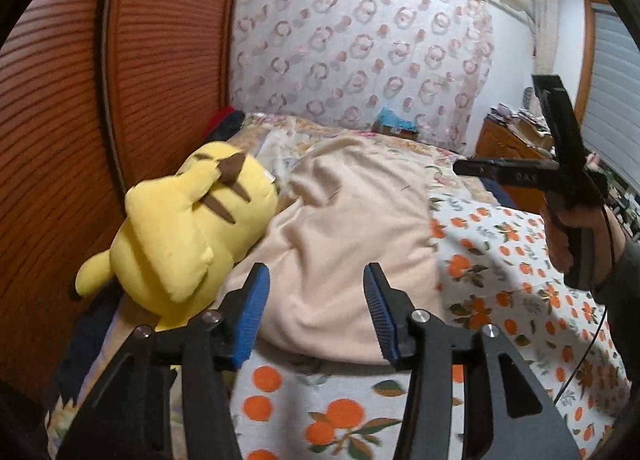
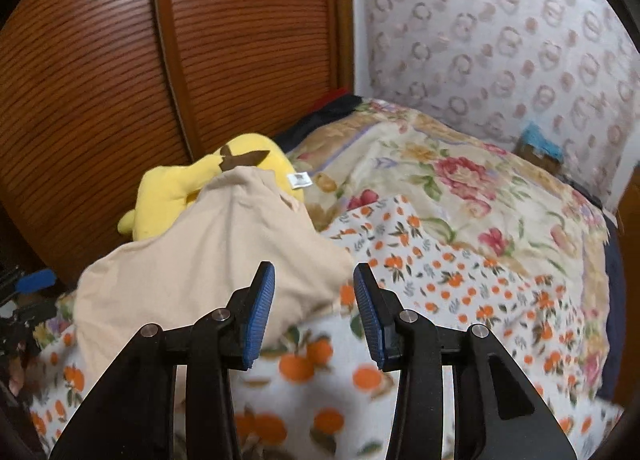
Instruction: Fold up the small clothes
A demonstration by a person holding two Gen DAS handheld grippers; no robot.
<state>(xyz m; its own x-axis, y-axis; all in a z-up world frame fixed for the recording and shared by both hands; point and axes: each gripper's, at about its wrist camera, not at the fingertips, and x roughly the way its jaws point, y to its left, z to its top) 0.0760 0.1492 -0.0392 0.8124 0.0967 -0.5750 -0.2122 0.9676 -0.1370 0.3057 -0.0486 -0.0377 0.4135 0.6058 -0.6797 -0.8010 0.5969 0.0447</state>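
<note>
A beige garment (image 1: 348, 244) lies in a folded heap on the orange-print bedsheet (image 1: 520, 260), its far end leaning against a yellow plush toy (image 1: 180, 228). My left gripper (image 1: 316, 312) hangs open just above the garment's near edge, nothing between its blue pads. In the right wrist view the same garment (image 2: 208, 260) spreads to the left, and my right gripper (image 2: 314, 312) stands open beside its right corner over the sheet (image 2: 440, 280), holding nothing. The right gripper also shows in the left wrist view at the far right, held by a hand (image 1: 564, 228).
A brown slatted wardrobe door (image 1: 80, 120) runs along the left of the bed. A floral quilt (image 2: 460, 180) covers the far half, a patterned curtain (image 1: 360, 40) hangs behind. A wooden cabinet (image 1: 508, 148) with clutter stands at the far right. Dark clothes (image 2: 328, 108) lie by the wardrobe.
</note>
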